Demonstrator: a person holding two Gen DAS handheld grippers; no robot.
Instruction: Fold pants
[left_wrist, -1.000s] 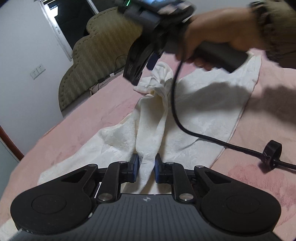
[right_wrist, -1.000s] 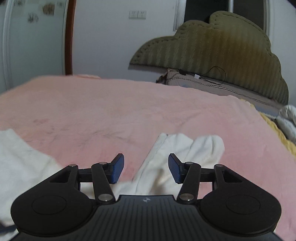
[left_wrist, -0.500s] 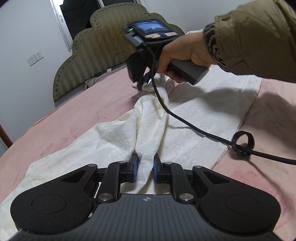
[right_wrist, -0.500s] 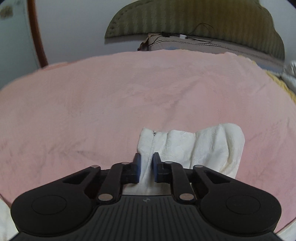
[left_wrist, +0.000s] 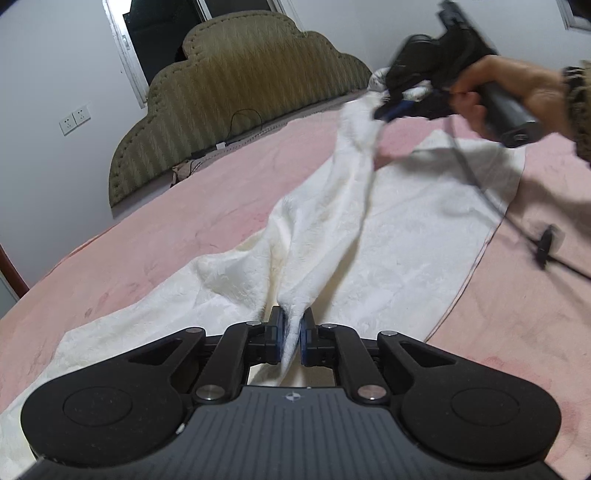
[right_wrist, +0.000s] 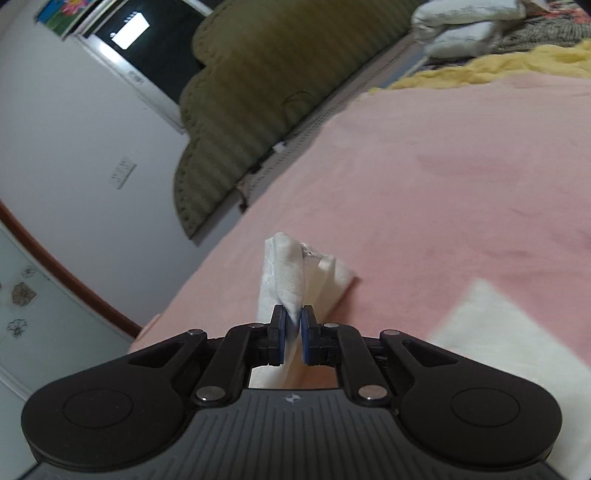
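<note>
Gripping white pants (left_wrist: 369, 236) on pink bedspread (left_wrist: 184, 221), both tongs, left (left_wrist: 291, 341) closing, right (right_wrist: 291, 339) clamped, olive headboard (left_wrist: 236, 81) behind

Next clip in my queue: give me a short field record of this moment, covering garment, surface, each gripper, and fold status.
garment: white pants, partly spread, one leg raised in a ridge
surface: pink blanket on a bed
left gripper: jaws closing, pinching the near end of the raised leg
right gripper: shut on the far end of the same leg, held off the blanket
right hand: grips the gripper handle, blurred
background: olive headboard
fold status: leg lifted at both ends, not yet laid over the other
</note>
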